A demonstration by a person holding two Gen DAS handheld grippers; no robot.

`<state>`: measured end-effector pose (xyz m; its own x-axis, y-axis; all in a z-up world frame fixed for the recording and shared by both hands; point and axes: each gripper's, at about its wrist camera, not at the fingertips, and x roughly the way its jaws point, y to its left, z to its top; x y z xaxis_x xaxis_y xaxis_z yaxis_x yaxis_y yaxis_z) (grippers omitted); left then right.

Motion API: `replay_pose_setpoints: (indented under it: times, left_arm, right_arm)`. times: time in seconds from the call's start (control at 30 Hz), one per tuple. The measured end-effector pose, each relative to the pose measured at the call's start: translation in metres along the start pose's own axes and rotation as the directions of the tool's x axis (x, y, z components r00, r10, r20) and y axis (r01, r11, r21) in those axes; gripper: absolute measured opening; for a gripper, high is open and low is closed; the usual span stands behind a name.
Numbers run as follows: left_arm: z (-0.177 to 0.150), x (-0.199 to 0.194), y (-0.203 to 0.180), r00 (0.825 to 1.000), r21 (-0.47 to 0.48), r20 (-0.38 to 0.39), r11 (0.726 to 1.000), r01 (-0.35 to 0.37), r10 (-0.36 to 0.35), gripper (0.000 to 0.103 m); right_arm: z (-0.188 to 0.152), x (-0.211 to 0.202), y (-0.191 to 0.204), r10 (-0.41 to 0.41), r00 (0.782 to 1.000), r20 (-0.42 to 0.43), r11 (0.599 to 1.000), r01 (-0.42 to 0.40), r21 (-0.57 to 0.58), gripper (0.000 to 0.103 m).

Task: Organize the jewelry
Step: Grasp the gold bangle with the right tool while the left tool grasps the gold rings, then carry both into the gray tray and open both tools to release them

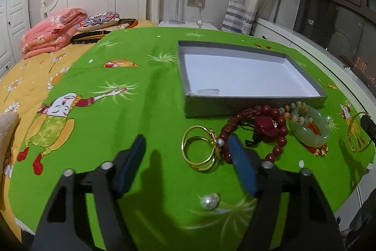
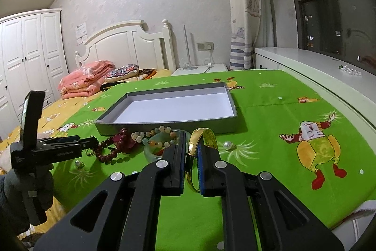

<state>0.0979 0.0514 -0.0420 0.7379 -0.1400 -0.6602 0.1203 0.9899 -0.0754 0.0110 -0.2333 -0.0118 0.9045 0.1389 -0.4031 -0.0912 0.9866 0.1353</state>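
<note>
Right tongs (image 2: 190, 157): clamped on the gold bangle (image 2: 204, 138), which is held upright between the two fingers, just in front of the grey box.
Left tongs (image 1: 186, 152): held wide apart, nothing gripped; the right finger is seen over the edge of the red bead bracelet.
Gold rings (image 1: 199, 150): two thin hoops lying overlapped on the green cloth, between the left tongs' fingers.
Pearl (image 1: 208, 201): seen alone on the cloth, nearest the left camera.
Red bead bracelet (image 1: 270, 131): piled just beside the rings, touching the box's front wall.
Jade bangle (image 1: 310, 131): laid flat, with a pale bead string (image 1: 298, 113) draped over it.
Grey box (image 1: 256, 105): open, white inside, set on the cloth behind the jewelry.
Green cloth (image 1: 141, 109): spread over the bed.
</note>
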Motion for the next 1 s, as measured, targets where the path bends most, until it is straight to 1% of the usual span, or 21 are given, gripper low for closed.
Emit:
replay_pose_setpoints:
  times: [0.1,0.2,0.23,0.27,0.3,0.53,0.87,1.0]
  left_arm:
    - [0.002,0.009,-0.003,1.0,0.003,-0.023,1.0,0.009,-0.009,0.056]
    - [0.001,0.01,-0.006,1.0,0.015,-0.018,1.0,0.005,-0.005,0.055]
    - [0.001,0.01,-0.006,1.0,0.017,-0.015,1.0,0.008,-0.008,0.051]
    - [0.001,0.01,-0.006,1.0,0.016,-0.012,1.0,0.026,-0.025,0.046]
    - [0.0,0.009,-0.006,0.999,0.015,-0.01,0.999,0.044,-0.044,0.038]
    - [-0.004,0.004,-0.013,0.999,0.047,0.001,0.998,0.036,-0.036,0.038]
    - [-0.011,-0.032,-0.027,0.997,0.062,0.073,0.998,0.032,-0.036,0.038]
    - [-0.007,-0.042,-0.036,0.994,0.069,0.108,0.997,0.021,-0.029,0.038]
  right_arm:
    - [0.0,0.0,0.001,0.0,1.0,0.0,1.0,0.0,-0.001,0.011]
    - [-0.001,0.0,0.001,0.003,1.0,-0.002,1.0,-0.003,-0.004,0.011]
    - [-0.002,0.0,0.002,0.003,1.0,-0.003,1.0,-0.003,-0.006,0.011]
    - [-0.002,0.0,0.002,0.005,1.0,-0.003,1.0,-0.005,-0.009,0.011]
    - [-0.002,0.0,0.003,0.006,1.0,-0.003,1.0,-0.006,-0.01,0.011]
    - [-0.003,0.001,0.007,0.012,1.0,-0.005,1.0,-0.012,-0.023,0.011]
    - [-0.001,0.002,0.015,0.033,0.999,-0.007,0.999,-0.033,-0.042,0.011]
    - [0.004,0.006,0.021,0.037,0.999,0.001,0.997,-0.037,-0.069,0.011]
